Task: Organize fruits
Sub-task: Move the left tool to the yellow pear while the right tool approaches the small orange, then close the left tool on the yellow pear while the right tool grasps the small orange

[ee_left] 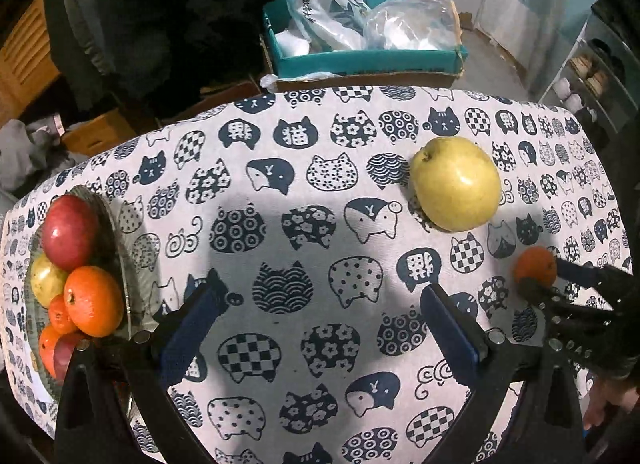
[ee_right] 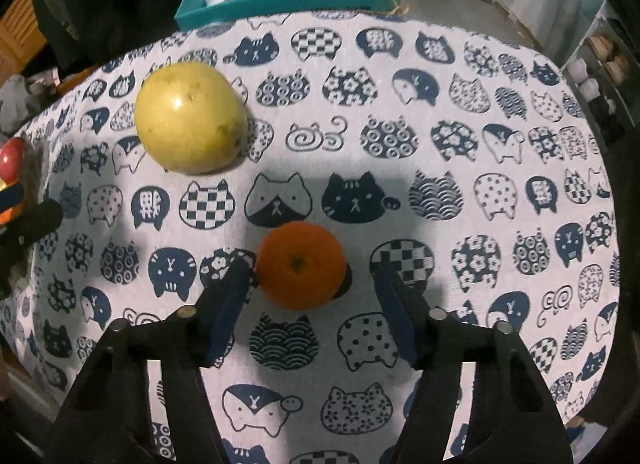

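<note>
A small orange point(ee_right: 300, 264) lies on the cat-print tablecloth point(ee_right: 440, 192) between the jaws of my right gripper point(ee_right: 310, 284). The left pad is at the orange's edge, while the right pad stands clear of it. A large yellow fruit point(ee_right: 190, 118) sits farther back to the left. In the left wrist view my left gripper point(ee_left: 320, 304) hangs open over bare cloth, nothing between its fingers. A glass plate point(ee_left: 116, 220) at the left holds a red apple point(ee_left: 70, 230), a big orange point(ee_left: 94, 302) and several other fruits. The yellow fruit point(ee_left: 456, 184), small orange point(ee_left: 534, 264) and right gripper point(ee_left: 556, 280) lie to the right.
Behind the table stands a teal box point(ee_left: 360, 58) stuffed with plastic bags. A dark garment point(ee_left: 160, 24) hangs at the back left. A shelf with shoes point(ee_left: 592, 76) stands at the right. The table's far edge curves just past the yellow fruit.
</note>
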